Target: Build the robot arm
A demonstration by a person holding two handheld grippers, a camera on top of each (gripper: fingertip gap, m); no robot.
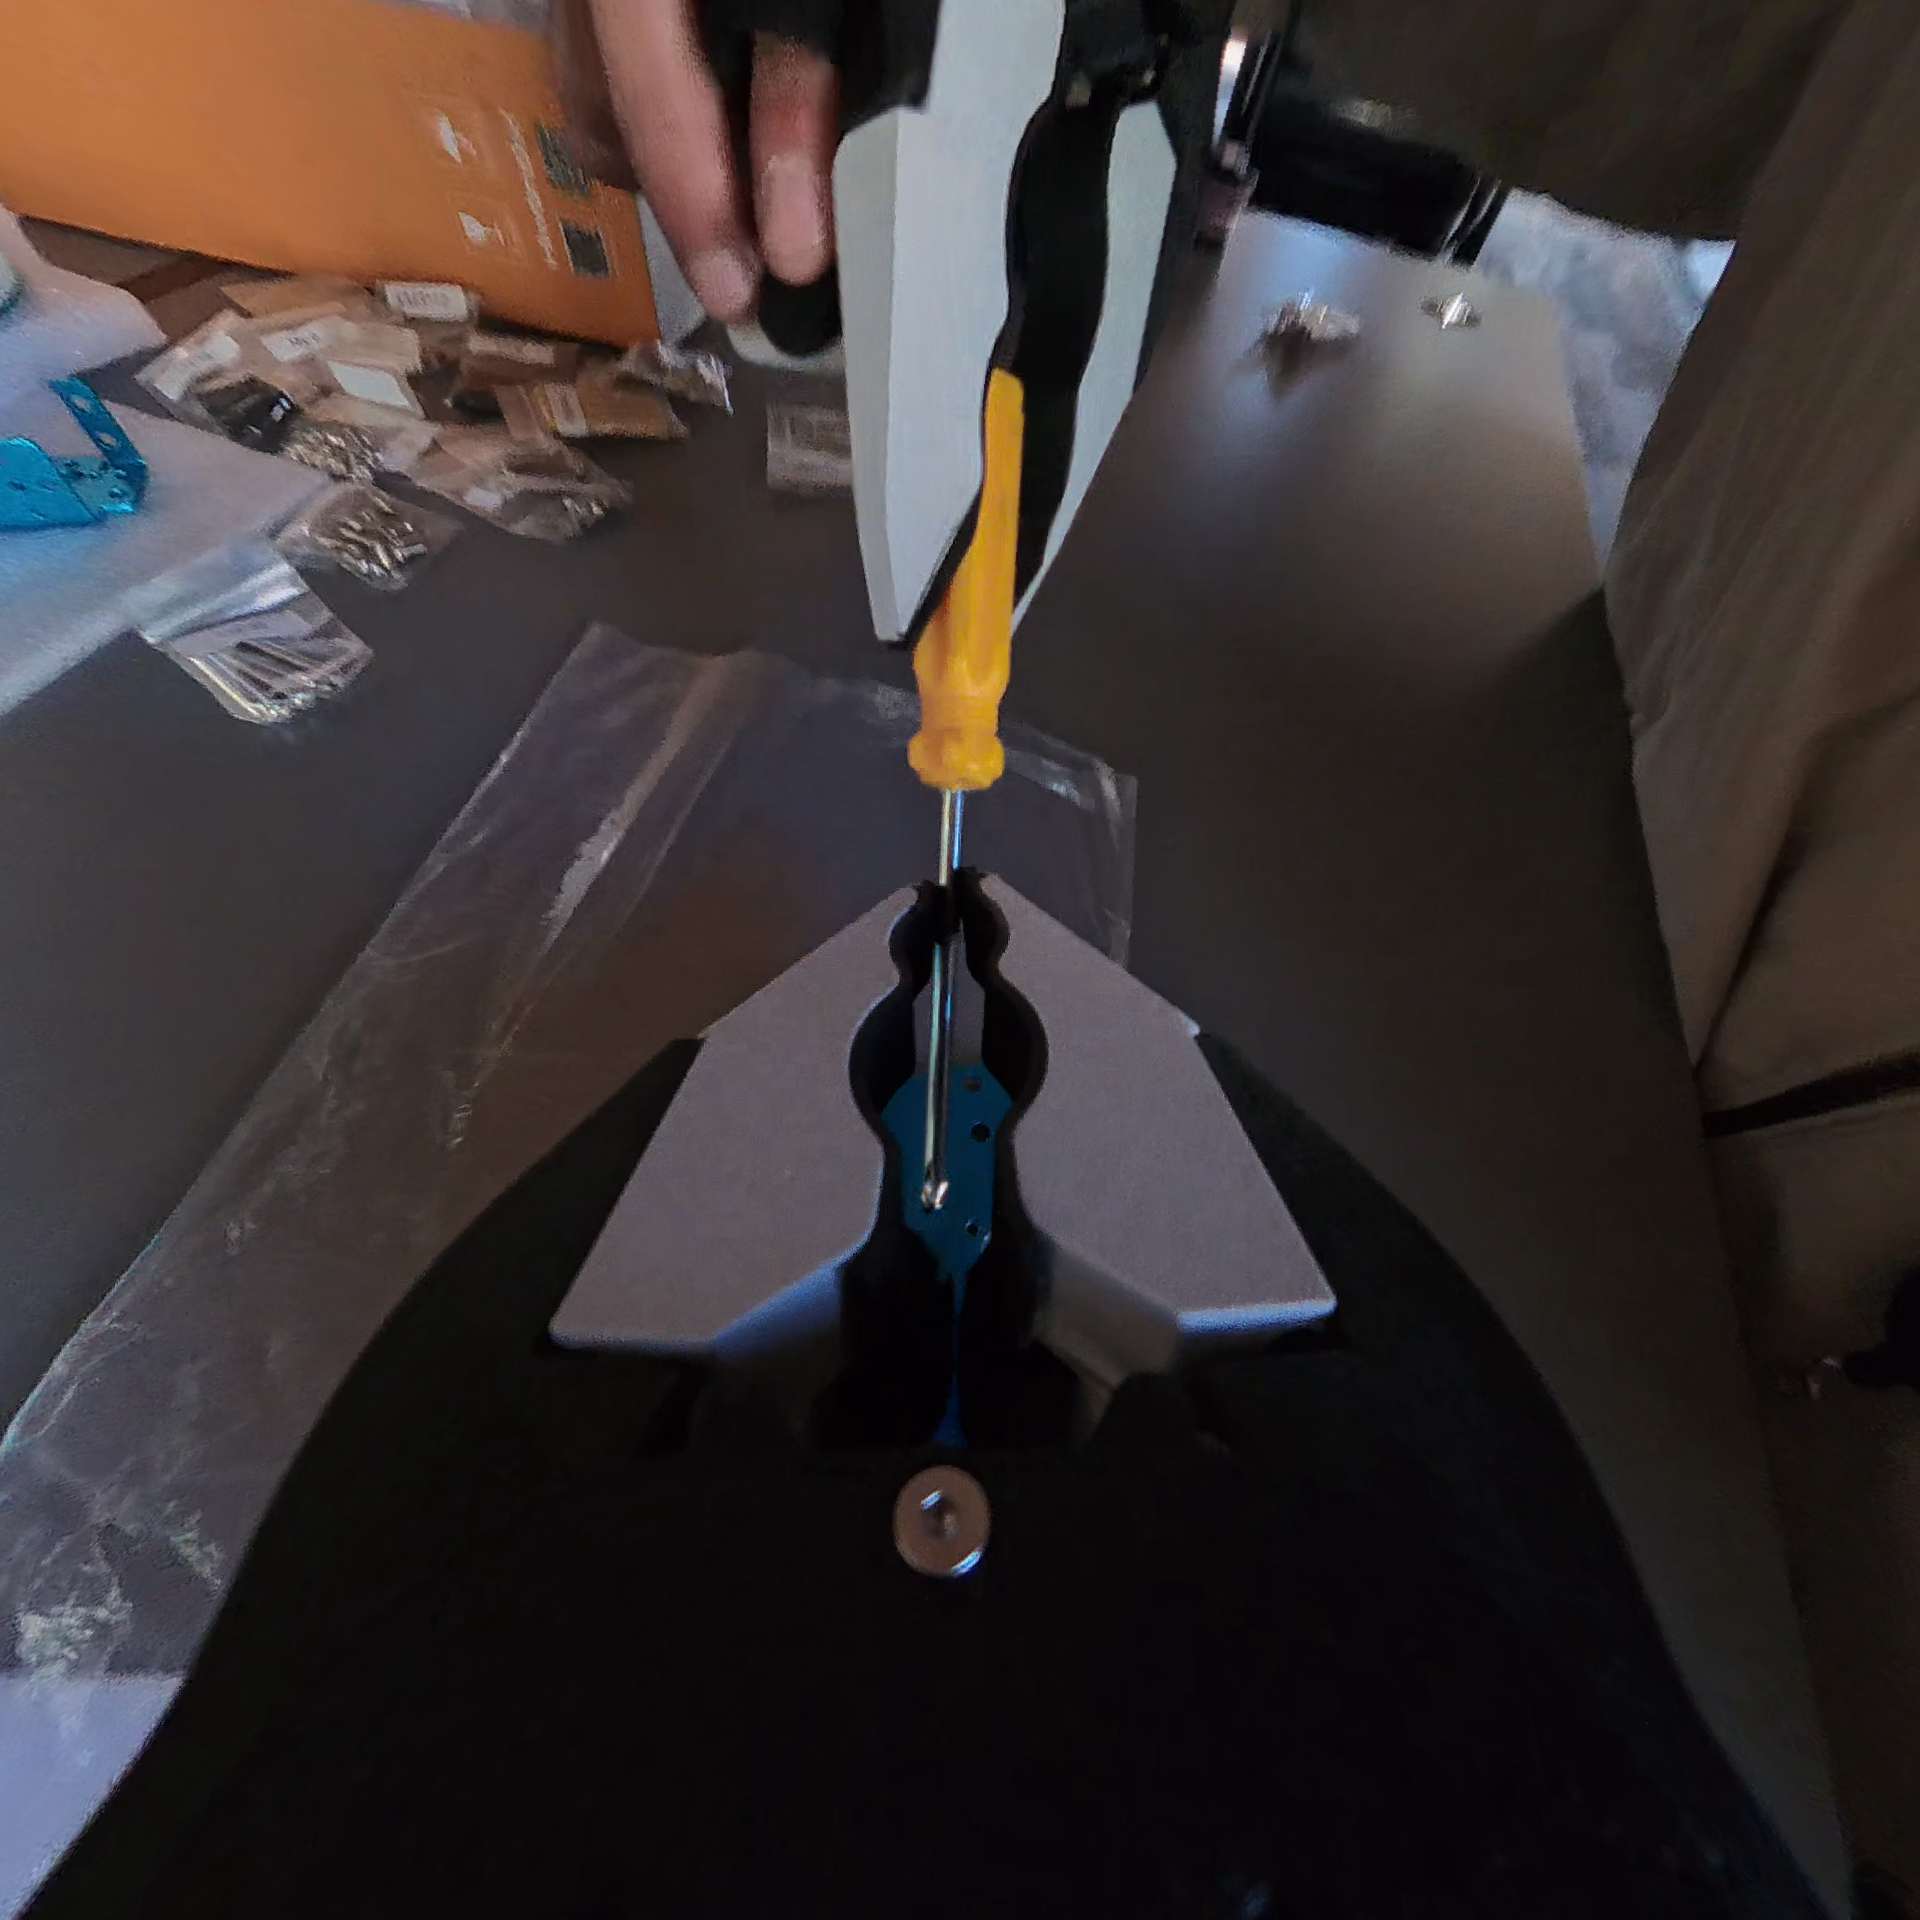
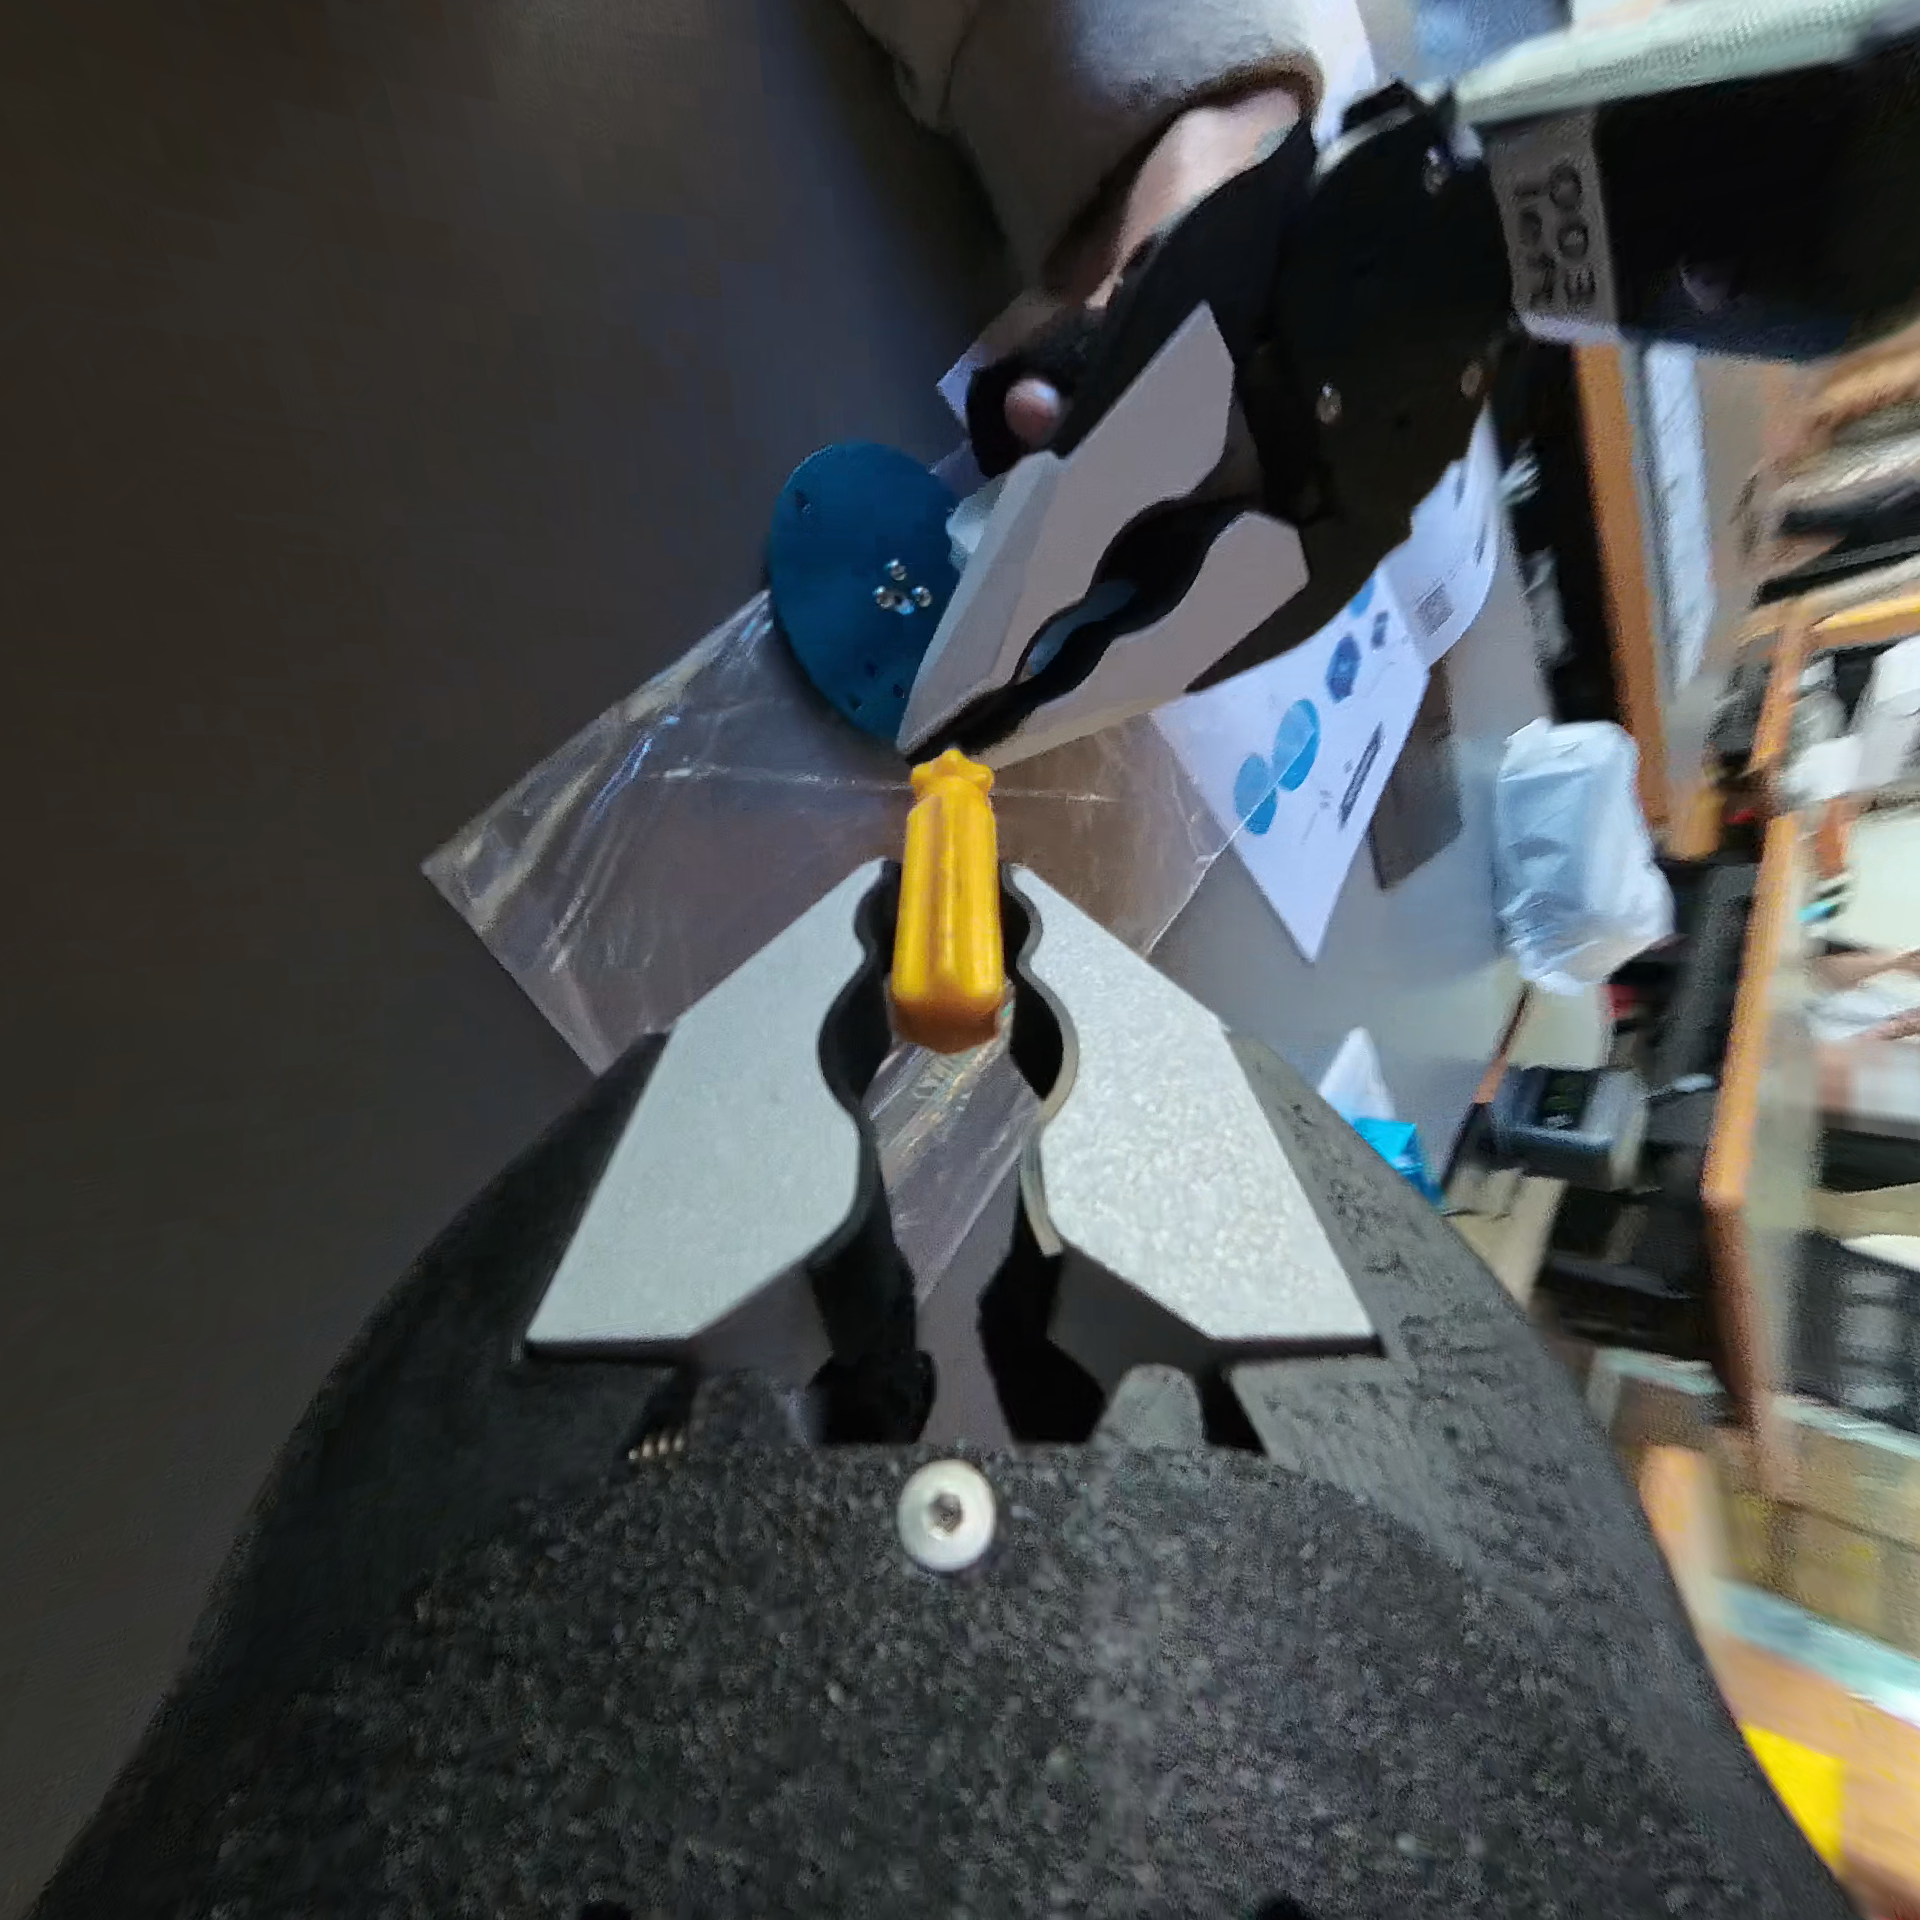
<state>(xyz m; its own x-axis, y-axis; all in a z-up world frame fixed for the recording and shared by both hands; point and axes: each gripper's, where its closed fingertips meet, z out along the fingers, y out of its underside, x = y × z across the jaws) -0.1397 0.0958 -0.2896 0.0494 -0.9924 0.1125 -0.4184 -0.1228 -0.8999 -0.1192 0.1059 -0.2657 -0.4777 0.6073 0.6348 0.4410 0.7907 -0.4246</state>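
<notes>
The left tool is clamped edge-on around a blue perforated disc, the plate showing in the gap between its grey fingers. From the far side the right tool comes in with its jaws closed tight on the orange handle of a small screwdriver. The steel shaft runs down between the left tool's fingers, and the tip sits right on the blue disc beside one of its holes.

In the right wrist view the same disc juts out to the left of the left tool, with small silver screws near its middle, and the screwdriver points straight away from the right tool.

Under both lies a clear plastic sheet on the dark bench. Far left: little bags of hardware, an orange box and a blue bracket. Two loose metal bits sit far right.
</notes>
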